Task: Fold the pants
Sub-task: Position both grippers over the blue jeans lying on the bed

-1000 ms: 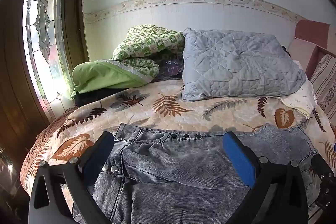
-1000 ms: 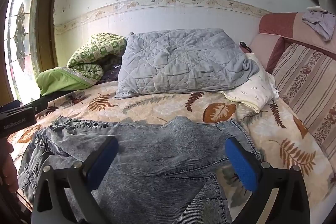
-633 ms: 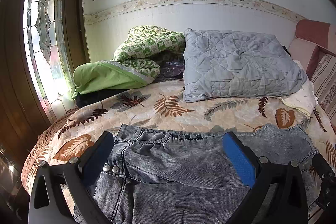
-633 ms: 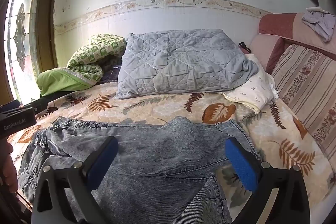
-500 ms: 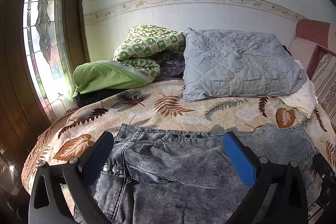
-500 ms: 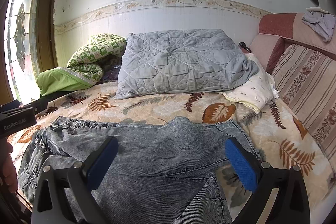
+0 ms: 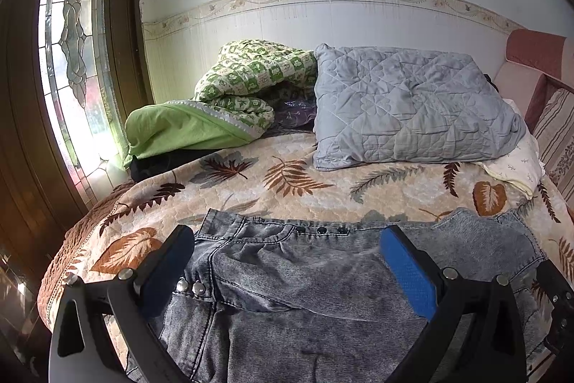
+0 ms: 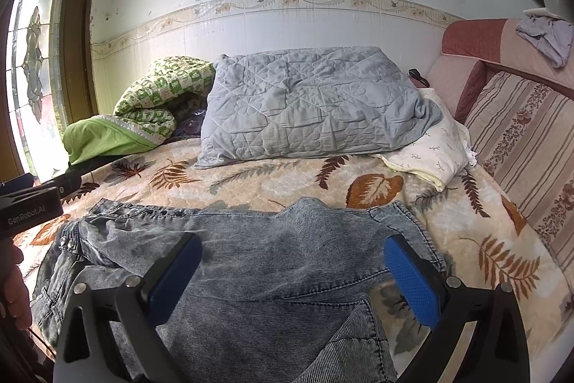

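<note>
Almost nothing has shifted over the last second: the bed (image 7: 222, 182) with its leaf-print cover looks the same, the grey quilted pillow (image 7: 405, 110) and green blanket (image 7: 215, 117) sit well back by the wall, and the acid-wash jeans (image 7: 323, 282) lie flat across the near edge, waistband to the left. The left claw (image 7: 287, 261) hovers wide open above the fly, the right claw (image 8: 292, 270) equally open over the seat, neither gripping cloth, so the fold looks not yet begun
</note>
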